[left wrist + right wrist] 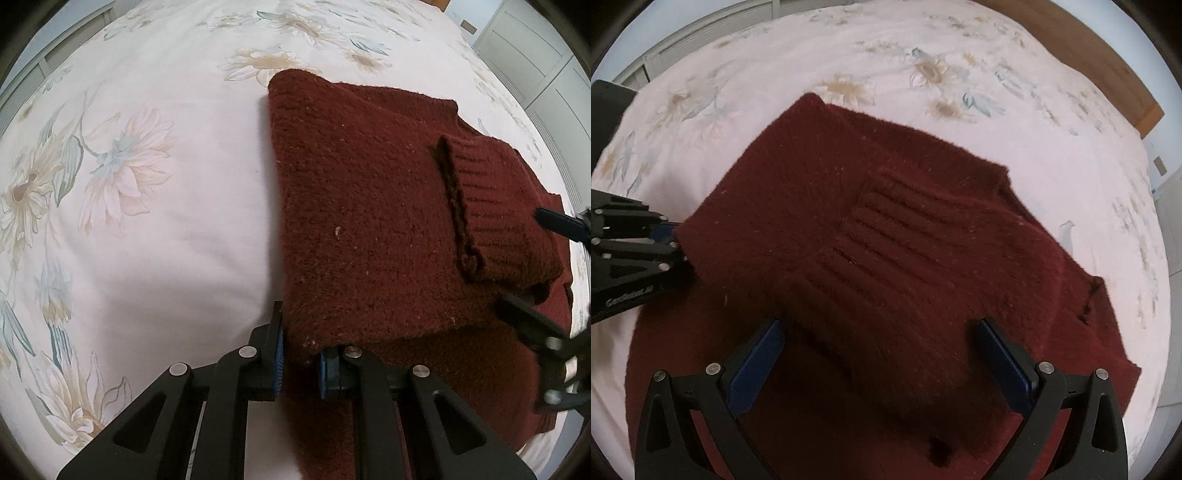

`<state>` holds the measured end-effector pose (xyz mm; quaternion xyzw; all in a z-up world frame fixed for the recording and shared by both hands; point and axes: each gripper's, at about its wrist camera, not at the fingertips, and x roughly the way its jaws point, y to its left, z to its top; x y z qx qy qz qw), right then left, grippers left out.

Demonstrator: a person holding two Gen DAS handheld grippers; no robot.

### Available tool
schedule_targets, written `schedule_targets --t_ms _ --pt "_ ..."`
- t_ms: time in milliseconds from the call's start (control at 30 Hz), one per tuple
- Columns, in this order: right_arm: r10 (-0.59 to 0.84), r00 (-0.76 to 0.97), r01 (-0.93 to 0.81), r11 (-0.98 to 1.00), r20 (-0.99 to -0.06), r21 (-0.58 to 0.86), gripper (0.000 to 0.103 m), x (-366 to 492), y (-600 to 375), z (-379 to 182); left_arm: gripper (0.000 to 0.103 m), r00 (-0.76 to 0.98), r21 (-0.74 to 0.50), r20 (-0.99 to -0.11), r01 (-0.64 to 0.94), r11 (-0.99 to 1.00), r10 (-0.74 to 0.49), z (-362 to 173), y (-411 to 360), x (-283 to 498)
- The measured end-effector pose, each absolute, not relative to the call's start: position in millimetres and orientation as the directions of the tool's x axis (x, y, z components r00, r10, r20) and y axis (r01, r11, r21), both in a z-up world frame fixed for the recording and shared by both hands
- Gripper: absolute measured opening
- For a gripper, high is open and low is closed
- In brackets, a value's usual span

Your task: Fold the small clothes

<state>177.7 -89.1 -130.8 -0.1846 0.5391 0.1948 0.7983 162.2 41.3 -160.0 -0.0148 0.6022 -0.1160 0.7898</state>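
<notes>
A dark red knitted sweater [362, 206] lies partly folded on the bed, with a ribbed sleeve cuff [495, 206] laid over its top. My left gripper [301, 356] is shut on the sweater's near left corner, its blue pads pinching the knit. In the right wrist view my right gripper [879, 325] stands wide open just above the sweater [798, 192], with the ribbed cuff [905, 243] between its fingers and neither pad pressing on it. The left gripper [674, 236] shows there at the sweater's left edge. The right gripper [521, 258] appears blurred at the right rim of the left wrist view.
A pale floral bed sheet [166, 221] lies under everything and spreads wide to the left and far side. White cabinets [535, 55] stand beyond the bed at the right. A wooden board [1108, 70] runs along the bed's far edge.
</notes>
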Motion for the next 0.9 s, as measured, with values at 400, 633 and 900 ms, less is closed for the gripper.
schedule_targets --t_ms 400,633,900 --pt "0.173 0.454 -0.388 0.921 -0.874 -0.020 0.019 175 -148 -79 0.013 0.251 -0.181 -0.942 0.174 0.968 -0.222 -157 66 169" --pt "0.151 0.522 -0.239 0.971 -0.839 0.026 0.017 165 -225 -46 0.013 0.270 -0.151 -0.942 0.184 0.971 -0.198 -148 67 163" --pt "0.078 0.461 -0.081 0.996 -0.884 0.046 0.016 156 -283 -84 0.012 0.344 -0.016 -0.935 0.217 0.976 -0.091 -136 47 152"
